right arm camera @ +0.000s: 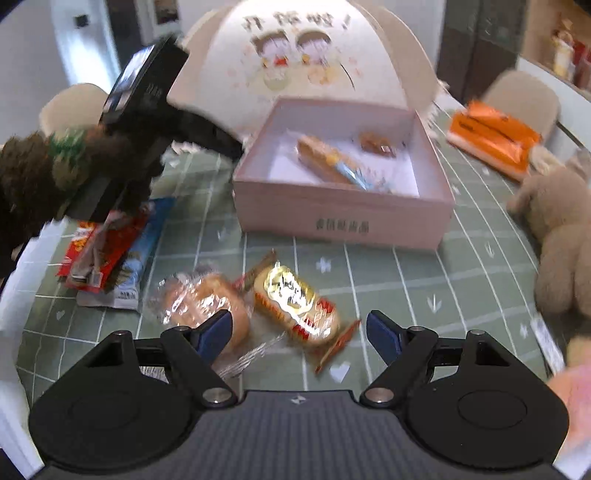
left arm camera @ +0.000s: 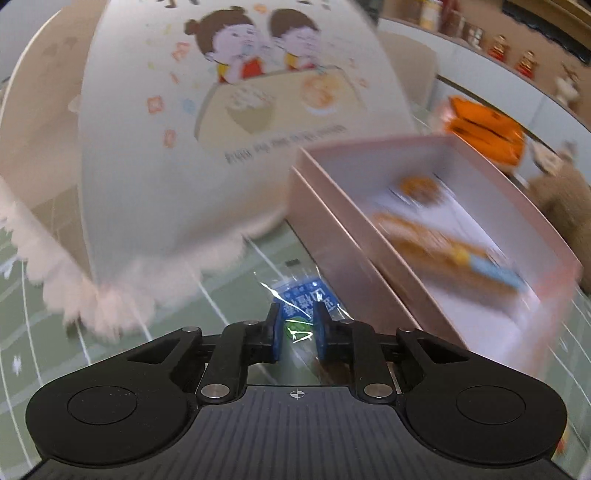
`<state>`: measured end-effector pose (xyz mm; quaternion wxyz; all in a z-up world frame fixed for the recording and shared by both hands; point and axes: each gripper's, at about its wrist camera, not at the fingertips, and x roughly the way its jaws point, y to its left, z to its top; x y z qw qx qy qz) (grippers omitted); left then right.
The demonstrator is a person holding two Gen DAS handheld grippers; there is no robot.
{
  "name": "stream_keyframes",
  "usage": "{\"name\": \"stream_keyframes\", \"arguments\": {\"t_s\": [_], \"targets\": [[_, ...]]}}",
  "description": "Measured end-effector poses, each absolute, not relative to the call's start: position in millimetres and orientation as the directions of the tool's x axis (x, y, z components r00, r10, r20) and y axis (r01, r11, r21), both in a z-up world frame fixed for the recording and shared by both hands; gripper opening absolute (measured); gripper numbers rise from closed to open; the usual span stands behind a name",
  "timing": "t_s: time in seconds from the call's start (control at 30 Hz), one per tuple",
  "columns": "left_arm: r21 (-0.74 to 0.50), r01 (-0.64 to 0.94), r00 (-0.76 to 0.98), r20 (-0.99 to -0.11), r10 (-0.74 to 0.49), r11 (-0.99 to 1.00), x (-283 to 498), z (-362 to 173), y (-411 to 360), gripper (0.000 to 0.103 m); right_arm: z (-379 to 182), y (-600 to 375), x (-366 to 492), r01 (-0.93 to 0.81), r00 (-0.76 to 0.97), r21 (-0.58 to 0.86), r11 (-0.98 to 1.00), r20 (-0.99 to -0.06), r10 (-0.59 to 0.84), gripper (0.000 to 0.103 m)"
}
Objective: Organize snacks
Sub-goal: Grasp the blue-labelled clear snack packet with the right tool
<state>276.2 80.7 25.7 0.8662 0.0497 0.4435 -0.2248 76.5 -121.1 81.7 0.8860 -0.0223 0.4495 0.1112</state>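
Observation:
My left gripper (left arm camera: 298, 322) is shut on a blue-and-clear snack packet (left arm camera: 306, 297), held above the green table, left of the open pink box (left arm camera: 332, 236). The box (right arm camera: 343, 218) holds a long bread snack (right arm camera: 332, 162) and a small brown one (right arm camera: 376, 142); its lid with a cartoon of two children (right arm camera: 295, 55) stands up behind. My right gripper (right arm camera: 298, 332) is open low over a gold-and-red wrapped snack (right arm camera: 295, 299), with a clear-wrapped bun (right arm camera: 207, 299) at its left finger. The left gripper shows in the right wrist view (right arm camera: 144, 96), over red and blue packets (right arm camera: 110, 251).
An orange packet (right arm camera: 491, 138) lies at the back right of the table. A beige plush toy (right arm camera: 557, 236) sits at the right edge. Chairs (right arm camera: 524, 96) stand behind the table, and a shelf with jars (left arm camera: 461, 26) runs along the wall.

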Motion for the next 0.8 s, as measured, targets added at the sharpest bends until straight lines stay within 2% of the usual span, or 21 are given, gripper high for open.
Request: {"name": "stream_keyframes", "arguments": {"t_s": [0.1, 0.3, 0.43, 0.53, 0.63, 0.8], "targets": [[-0.148, 0.397, 0.488, -0.802, -0.345, 0.906, 234, 27, 85, 0.02, 76, -135, 89, -0.275, 0.577, 0.088, 0.957, -0.782, 0.237, 0.08], [-0.229, 0.331, 0.478, -0.796, -0.372, 0.915, 153, 28, 79, 0.02, 55, -155, 112, -0.284, 0.528, 0.183, 0.941, -0.79, 0.312, 0.08], [-0.403, 0.262, 0.455, -0.749, -0.481, 0.877, 126, 27, 78, 0.022, 50, -163, 114, -0.301, 0.467, 0.246, 0.921, -0.805, 0.367, 0.08], [-0.402, 0.218, 0.514, -0.727, -0.455, 0.889, 108, 39, 76, 0.022, 45, -165, 112, -0.324, 0.416, 0.218, 0.921, -0.841, 0.346, 0.075], [-0.421, 0.168, 0.57, -0.696, -0.436, 0.891, 84, 56, 87, 0.022, 48, -167, 107, -0.355, 0.417, 0.162, 0.921, -0.854, 0.311, 0.075], [-0.334, 0.065, 0.565, -0.765, -0.311, 0.94, 45, 64, 96, 0.022, 72, -150, 109, -0.434, 0.48, 0.125, 0.892, -0.806, 0.347, 0.075]]}}
